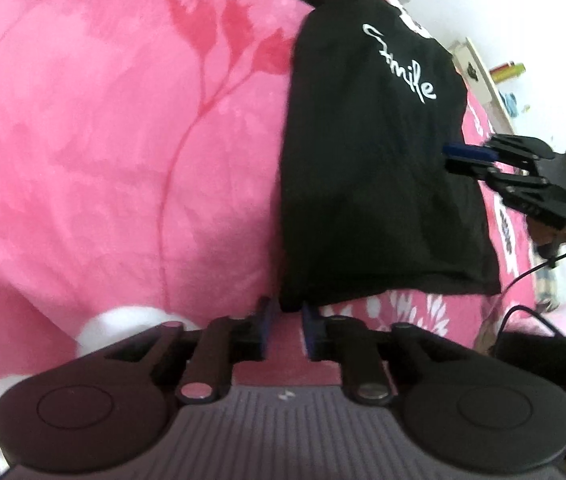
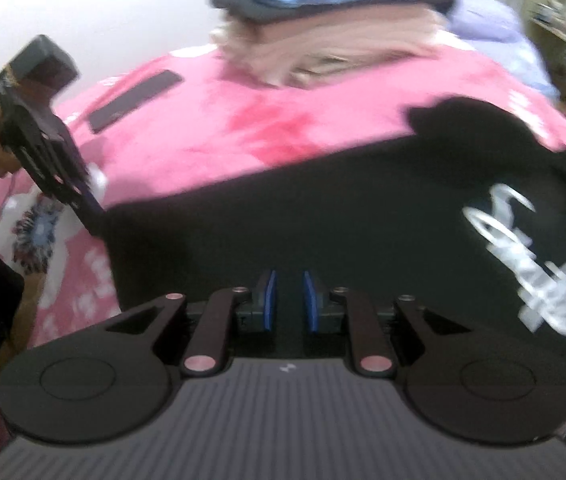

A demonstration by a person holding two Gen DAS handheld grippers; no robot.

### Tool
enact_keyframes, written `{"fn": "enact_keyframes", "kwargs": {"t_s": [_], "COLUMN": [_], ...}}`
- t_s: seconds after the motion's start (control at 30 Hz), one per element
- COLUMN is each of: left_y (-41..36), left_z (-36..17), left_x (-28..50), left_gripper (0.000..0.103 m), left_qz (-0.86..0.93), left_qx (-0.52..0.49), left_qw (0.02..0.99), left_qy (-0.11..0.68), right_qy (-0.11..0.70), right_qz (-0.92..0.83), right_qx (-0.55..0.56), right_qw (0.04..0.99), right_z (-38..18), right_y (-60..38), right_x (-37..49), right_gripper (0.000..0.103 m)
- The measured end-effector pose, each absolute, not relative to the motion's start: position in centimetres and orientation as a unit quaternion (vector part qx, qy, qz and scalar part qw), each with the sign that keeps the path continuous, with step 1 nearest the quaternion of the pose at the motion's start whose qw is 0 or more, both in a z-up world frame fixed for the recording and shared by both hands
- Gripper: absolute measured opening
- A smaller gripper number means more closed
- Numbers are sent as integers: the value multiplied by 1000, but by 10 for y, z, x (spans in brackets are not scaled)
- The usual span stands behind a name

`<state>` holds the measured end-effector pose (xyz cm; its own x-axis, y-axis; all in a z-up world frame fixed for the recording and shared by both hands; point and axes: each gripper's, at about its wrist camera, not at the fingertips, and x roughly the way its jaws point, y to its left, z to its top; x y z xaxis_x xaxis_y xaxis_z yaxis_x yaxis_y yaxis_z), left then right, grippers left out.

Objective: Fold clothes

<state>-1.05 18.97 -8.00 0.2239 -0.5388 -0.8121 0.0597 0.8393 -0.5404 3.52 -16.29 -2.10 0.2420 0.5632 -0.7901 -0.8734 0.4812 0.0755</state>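
Pink blanket [image 1: 103,140] fills our left wrist view, and on it lies the black shirt [image 1: 367,168], folded to a long panel with white script [image 1: 401,66] near its far end. Our left gripper [image 1: 286,320] sits at the shirt's near corner, fingers parted with a gap between the blue pads [image 1: 271,312]; the corner hangs just at that gap, and we cannot tell whether it is touched. At the shirt's right edge we see our right gripper [image 1: 469,160], its tips reaching over the cloth, held by a hand [image 1: 563,236]

From the right wrist, the shirt [image 2: 303,208] spreads wide across the blanket [image 2: 243,128], script [image 2: 531,264] to the right. Our right gripper [image 2: 290,300] hovers over the shirt, fingers apart, holding nothing. Our left gripper [image 2: 93,216] meets the shirt's left corner. Beyond the shirt stands a pile of folded clothes [image 2: 331,12], blurred
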Motion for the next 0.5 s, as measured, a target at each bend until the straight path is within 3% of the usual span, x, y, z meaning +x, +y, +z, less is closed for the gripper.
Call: {"fn": "enact_keyframes", "kwargs": {"t_s": [0.03,0.13,0.33,0.5], "left_y": [191,199,176,98], "left_z": [-76,-61,-22,-18], "left_x": [-12,-21,-28,-22], "left_gripper": [34,40,40,38], "left_qz": [-183,-126,-114,-222], "left_qx": [-197,-189,-117,-52], "left_qw": [763,788,838,829], "left_qy": [587,572,521,511], "right_qy": [406,429,424,412], "right_qz": [455,414,420,468], "right_qx": [-193,-191,-211,-233], "right_qw": [769,780,774,746], "right_z": [-16,-2,11,-11], "right_y": [-176,-215,-253,-239], "right_x": [34,25,-31,-73], "right_gripper": [15,15,15,15]}}
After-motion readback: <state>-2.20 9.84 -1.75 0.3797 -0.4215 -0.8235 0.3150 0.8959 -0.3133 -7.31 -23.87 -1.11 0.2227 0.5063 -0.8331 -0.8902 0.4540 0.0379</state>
